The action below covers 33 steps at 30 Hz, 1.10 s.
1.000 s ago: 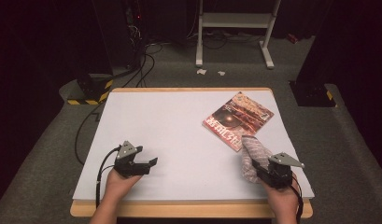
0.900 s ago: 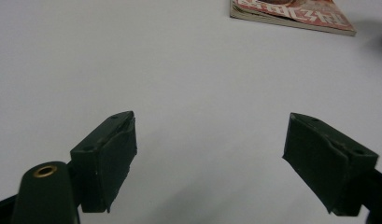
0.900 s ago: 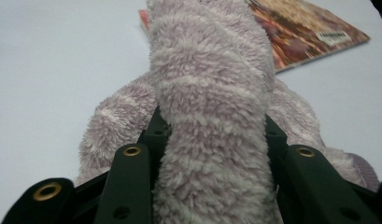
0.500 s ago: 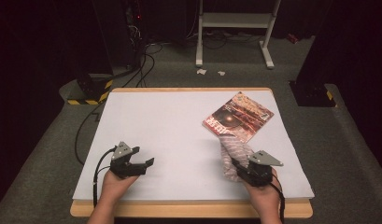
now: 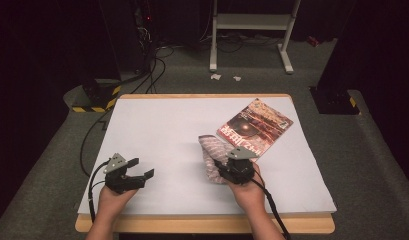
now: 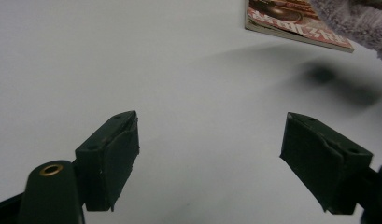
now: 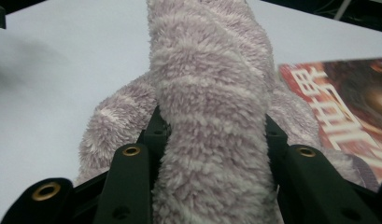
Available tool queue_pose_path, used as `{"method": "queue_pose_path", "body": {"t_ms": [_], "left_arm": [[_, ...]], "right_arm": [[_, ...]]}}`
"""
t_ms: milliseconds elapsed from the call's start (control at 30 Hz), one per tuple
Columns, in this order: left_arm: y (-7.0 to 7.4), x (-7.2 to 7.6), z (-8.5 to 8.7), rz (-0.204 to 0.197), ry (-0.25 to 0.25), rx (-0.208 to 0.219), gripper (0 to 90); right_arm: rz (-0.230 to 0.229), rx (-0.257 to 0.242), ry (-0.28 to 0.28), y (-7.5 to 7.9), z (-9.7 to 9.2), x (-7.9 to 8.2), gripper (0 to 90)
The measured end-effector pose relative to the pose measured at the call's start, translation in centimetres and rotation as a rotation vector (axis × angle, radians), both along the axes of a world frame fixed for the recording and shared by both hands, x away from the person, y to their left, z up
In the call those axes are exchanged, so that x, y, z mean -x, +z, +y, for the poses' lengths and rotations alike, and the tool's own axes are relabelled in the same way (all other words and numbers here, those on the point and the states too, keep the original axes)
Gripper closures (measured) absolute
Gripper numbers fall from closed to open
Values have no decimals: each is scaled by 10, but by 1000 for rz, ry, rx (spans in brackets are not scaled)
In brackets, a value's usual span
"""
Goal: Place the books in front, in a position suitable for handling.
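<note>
A fluffy pale purple striped sock [image 5: 211,152] is pinched in my right gripper [image 5: 223,168] near the middle of the white table [image 5: 157,130]. In the right gripper view the sock [image 7: 212,116] bulges between both jaws, which press on its sides. My left gripper [image 5: 141,168] sits low at the front left of the table, jaws wide apart with only bare table between them [image 6: 209,154]. A red magazine [image 5: 255,126] lies flat at the back right, just beyond the sock; its corner [image 6: 296,21] and the magazine cover [image 7: 347,112] appear in both gripper views.
The table's wooden front edge [image 5: 202,224] runs along the bottom. Beyond the table stand a white metal frame [image 5: 252,30], black cables [image 5: 142,65] and a yellow-black striped block [image 5: 94,102] on grey floor. The sock's shadow [image 6: 338,84] falls on the table's right.
My right gripper has carried the sock leftward, from the front right corner to near the table's middle. The left gripper has shifted slightly left and toward the front edge.
</note>
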<state>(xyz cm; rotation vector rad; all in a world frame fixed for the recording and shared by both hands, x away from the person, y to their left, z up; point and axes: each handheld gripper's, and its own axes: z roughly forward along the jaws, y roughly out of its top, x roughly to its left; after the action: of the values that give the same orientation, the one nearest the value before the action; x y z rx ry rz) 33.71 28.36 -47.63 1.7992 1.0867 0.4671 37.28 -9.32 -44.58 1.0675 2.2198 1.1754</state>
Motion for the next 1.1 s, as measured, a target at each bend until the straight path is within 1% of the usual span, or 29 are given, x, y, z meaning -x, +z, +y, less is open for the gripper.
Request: {"method": "queue_pose_path", "body": {"t_ms": [100,233,333,400,467,600,667,767,967,1033,1100], "left_arm": [[1,0,4,1,3,5,201],[2,0,8,6,10,17,204],[2,1,9,0,14,6,203],[1,0,9,5,18,10,199],[1,0,10,7,23,18,193],[2,0,10,4,21,14,197],[2,0,10,5,24,20,197],[2,0,12,6,26,22,197],[3,0,17,3,28,37,198],[4,0,18,-1,33,45,198],[4,0,21,-5,37,50,199]], "right_arm": [[-16,4,16,3,17,-4,590],[-16,2,41,3,44,-13,590],[-26,7,72,5,65,-18,588],[-33,13,86,6,77,-23,588],[-28,4,97,9,88,-29,587],[-31,7,118,12,109,-41,586],[-27,9,122,12,120,-46,580],[-27,17,127,10,138,-53,579],[-18,48,168,3,176,-66,575],[-11,50,167,-3,185,-71,570],[11,48,162,-13,192,-77,564]]}}
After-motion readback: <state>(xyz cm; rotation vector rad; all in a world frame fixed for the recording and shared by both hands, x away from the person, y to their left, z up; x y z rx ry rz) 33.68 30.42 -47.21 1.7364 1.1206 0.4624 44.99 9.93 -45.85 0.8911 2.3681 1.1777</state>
